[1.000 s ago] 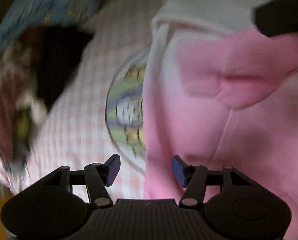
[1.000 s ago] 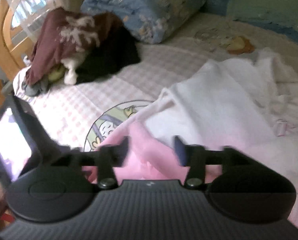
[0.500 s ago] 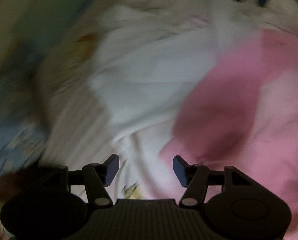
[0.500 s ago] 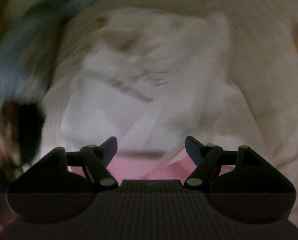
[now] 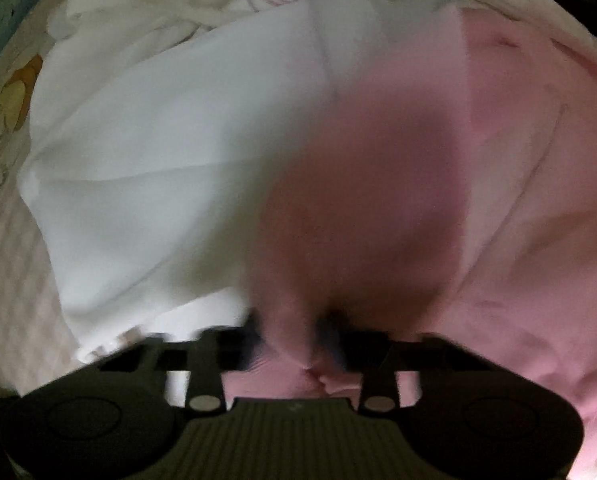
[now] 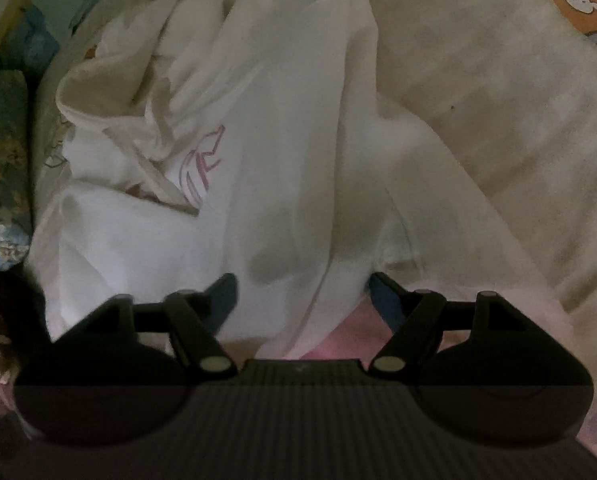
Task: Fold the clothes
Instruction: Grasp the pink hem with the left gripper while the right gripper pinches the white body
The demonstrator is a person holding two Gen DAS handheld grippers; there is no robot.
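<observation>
Left tool [image 5: 294, 344] pinching pink sweatshirt [image 5: 518, 240]; right tool [image 6: 302, 296] spread wide above white fabric [image 6: 258, 160], on bed [image 6: 498, 100].

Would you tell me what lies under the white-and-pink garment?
The garment lies on a pale bedspread that shows around its edges. Whatever sits directly beneath its bunched folds is covered and cannot be seen.

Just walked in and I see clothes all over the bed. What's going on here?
Someone is folding a pink-and-white sweatshirt on the bed with a gripper in each hand. The left gripper is pinched shut on a pink fold of it. The right gripper is open, hovering over the white part; nothing is neatly folded yet.
</observation>
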